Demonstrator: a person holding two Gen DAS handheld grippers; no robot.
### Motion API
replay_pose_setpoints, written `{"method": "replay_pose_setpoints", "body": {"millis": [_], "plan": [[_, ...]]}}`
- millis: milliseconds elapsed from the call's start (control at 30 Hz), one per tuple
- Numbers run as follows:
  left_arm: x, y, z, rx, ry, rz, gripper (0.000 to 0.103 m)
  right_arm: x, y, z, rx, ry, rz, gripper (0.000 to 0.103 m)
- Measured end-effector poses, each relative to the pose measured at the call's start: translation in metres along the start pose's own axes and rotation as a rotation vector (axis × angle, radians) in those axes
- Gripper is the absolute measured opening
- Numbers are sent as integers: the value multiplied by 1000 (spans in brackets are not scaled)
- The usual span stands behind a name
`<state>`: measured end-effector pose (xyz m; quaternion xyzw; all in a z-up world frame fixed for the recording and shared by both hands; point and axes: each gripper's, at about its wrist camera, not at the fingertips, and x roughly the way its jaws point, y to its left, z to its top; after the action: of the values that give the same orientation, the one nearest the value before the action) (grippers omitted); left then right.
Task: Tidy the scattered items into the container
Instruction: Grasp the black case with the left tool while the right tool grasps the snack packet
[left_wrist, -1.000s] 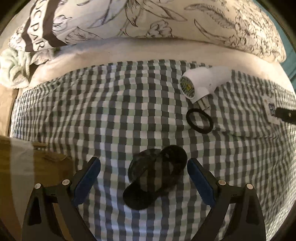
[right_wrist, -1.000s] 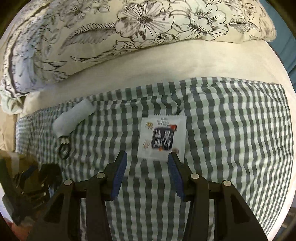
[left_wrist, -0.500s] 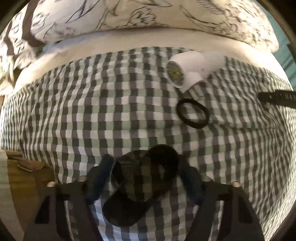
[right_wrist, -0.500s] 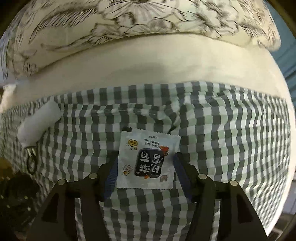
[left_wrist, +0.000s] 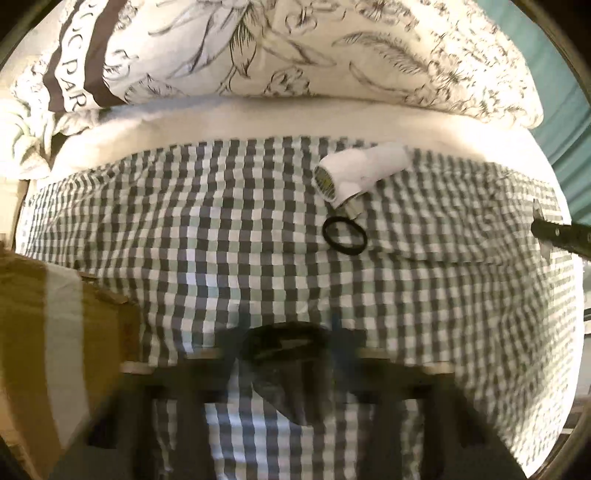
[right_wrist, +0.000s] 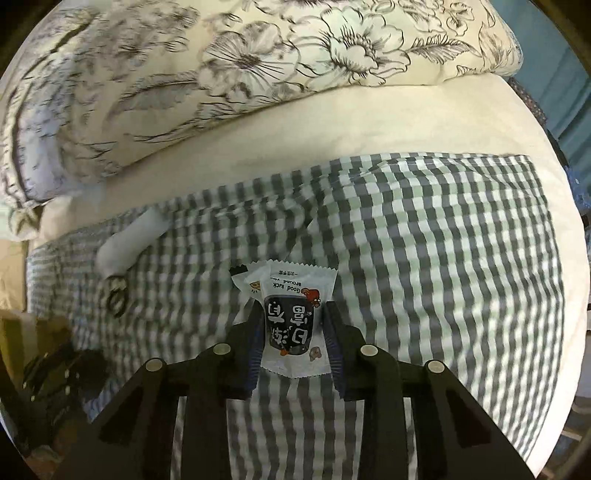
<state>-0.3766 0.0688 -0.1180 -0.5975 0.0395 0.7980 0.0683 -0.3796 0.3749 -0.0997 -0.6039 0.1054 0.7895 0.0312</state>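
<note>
Both tools have closed in since a second ago: left tool (left_wrist: 288, 354), blurred, jaws closing around the dark translucent plastic hair clip (left_wrist: 284, 347); right tool (right_wrist: 293, 332) jaws closing, clamped on the white printed snack sachet (right_wrist: 291, 317). Left on the checked bedspread (left_wrist: 207, 240) at 1 o'clock: white plug-like gadget (left_wrist: 360, 171), black rubber ring (left_wrist: 344, 235). Brown cardboard box (left_wrist: 48, 332), probably the container, sits at 9 o'clock; nothing visibly in it.

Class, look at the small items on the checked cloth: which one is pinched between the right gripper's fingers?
The white snack packet, printed with a black panel, sits between the closing right gripper. The white tube and black ring lie untouched on the cloth, further left.
</note>
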Motion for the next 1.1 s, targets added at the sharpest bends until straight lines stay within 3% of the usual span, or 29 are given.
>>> {"method": "replay_pose_setpoints", "body": {"millis": [100, 167, 367, 433, 500, 533, 567, 633, 733, 900, 1100], "plan": [[-19, -4, -2, -7, -5, -3, 17, -23, 9, -6, -6, -22, 21, 30], [-28, -4, -5, -16, -22, -45, 4, -38, 17, -12, -22, -33, 38, 30], [-46, 2, -20, -86, -26, -88, 2, -67, 31, -39, -62, -54, 83, 30], [-44, 1, -26, -96, 15, -102, 3, -70, 33, -48, -70, -48, 96, 30], [-41, 3, -32, -120, 26, -118, 13, -71, 32, -55, -70, -46, 103, 30], [-39, 5, -33, -134, 30, -125, 31, -72, 32, -58, -69, -45, 104, 30], [-37, 5, -34, -149, 34, -126, 57, -74, 31, -61, -69, -46, 103, 30], [-34, 5, -34, -178, 19, -128, 76, -74, 28, -65, -73, -41, 101, 30], [-29, -7, -29, -136, -11, -131, 79, -70, 25, -69, -69, -31, 96, 30], [5, -34, -19, 105, 10, -58, 79, -54, 14, -72, -46, 4, 97, 30], [43, -53, -9, 291, 31, 26, 79, -34, 9, -66, -14, 43, 117, 30]]}}
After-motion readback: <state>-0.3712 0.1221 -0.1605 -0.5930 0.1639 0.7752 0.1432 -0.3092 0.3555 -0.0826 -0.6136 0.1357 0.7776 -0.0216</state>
